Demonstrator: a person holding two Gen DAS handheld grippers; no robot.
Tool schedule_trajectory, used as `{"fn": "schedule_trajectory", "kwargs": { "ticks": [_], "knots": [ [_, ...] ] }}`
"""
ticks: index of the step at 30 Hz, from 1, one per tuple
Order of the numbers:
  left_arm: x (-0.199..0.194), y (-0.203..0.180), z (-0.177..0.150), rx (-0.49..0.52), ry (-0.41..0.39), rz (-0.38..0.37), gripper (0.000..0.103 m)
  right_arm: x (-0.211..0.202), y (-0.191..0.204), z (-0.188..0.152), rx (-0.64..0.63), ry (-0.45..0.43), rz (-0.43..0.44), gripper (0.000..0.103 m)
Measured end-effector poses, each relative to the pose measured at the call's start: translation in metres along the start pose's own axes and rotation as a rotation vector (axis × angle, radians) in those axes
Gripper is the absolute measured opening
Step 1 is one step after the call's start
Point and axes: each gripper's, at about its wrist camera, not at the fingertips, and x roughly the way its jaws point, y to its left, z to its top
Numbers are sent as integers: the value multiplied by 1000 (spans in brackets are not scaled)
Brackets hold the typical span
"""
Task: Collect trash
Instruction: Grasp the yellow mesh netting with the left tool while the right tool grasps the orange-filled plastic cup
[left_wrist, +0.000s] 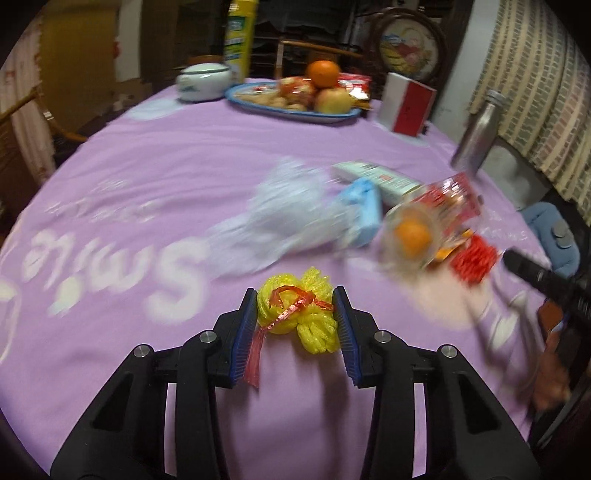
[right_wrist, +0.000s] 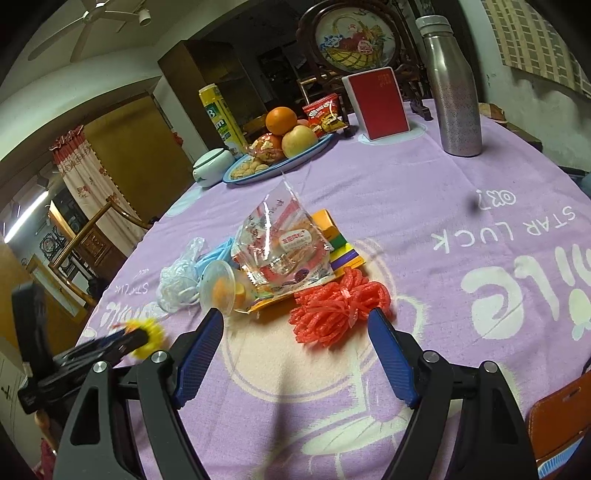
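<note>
1. The left gripper (left_wrist: 295, 314) has its blue pads on either side of a bunched yellow foam fruit net tied with a red ribbon (left_wrist: 299, 317). The pads touch or nearly touch the bundle's flanks, so it looks pinched rather than loose; whether it is lifted off the purple printed tabletop (left_wrist: 147, 166) cannot be told.
2. The right gripper (right_wrist: 295, 328) is spread wide and grips nothing. A crumpled red foam fruit net (right_wrist: 338, 306) lies straight ahead, just past the fingertips and somewhat toward the right finger, its longer side running across the opening.
3. The right hand is clearly the nearer one to the red net; a short push forward should probably bracket it.
4. More trash sits just beyond: a clear plastic cup holding orange peel (right_wrist: 221, 290), a clear printed snack bag (right_wrist: 284, 251), a crumpled clear plastic bag (right_wrist: 177, 277) and a light blue face mask (right_wrist: 218, 254), all clustered together and touching.
</note>
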Motion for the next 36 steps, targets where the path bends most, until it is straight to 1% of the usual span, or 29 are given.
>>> {"fn": "schedule_trajectory", "kwargs": {
  "ticks": [5,7,9,12,14,16,18,22,27,28,29,30,32,33,34,36],
  "knots": [
    [-15,32,-18,-73,-3,46,42,-3,12,-2,-45,-12,31,79],
    [-15,37,-20,-91,-1,43,44,-3,19,-3,-60,-10,43,79],
    [-15,38,-19,-100,-4,39,44,0,32,-3,-92,11,57,79],
    [-14,39,-18,-101,-4,52,46,10,58,0,-176,41,39,79],
    [-11,44,-20,-130,16,38,49,20,78,2,-254,67,17,79],
    [-8,52,-23,-166,40,12,55,33,94,3,-324,90,-11,79],
    [-9,57,-23,-184,33,-14,57,44,102,5,-361,102,-40,78],
    [-10,55,-24,-173,32,-17,59,69,113,10,-425,123,-119,78],
    [-10,53,-24,-168,33,-27,62,92,117,8,-482,146,-201,78],
    [-10,53,-24,-167,33,-27,63,97,116,8,-490,151,-228,75],
    [-10,53,-24,-165,33,-27,63,100,114,7,-499,159,-252,58],
    [-10,53,-24,-165,33,-27,63,102,113,7,-501,165,-255,55],
    [-10,53,-24,-168,32,-32,63,88,110,10,-468,105,-242,55],
    [-10,54,-24,-170,31,-35,63,77,111,12,-456,66,-211,55],
    [-10,54,-25,-172,30,-40,63,63,112,13,-436,32,-162,55],
    [-11,55,-25,-170,27,-56,61,46,113,13,-402,4,-89,55]
  ]
}}
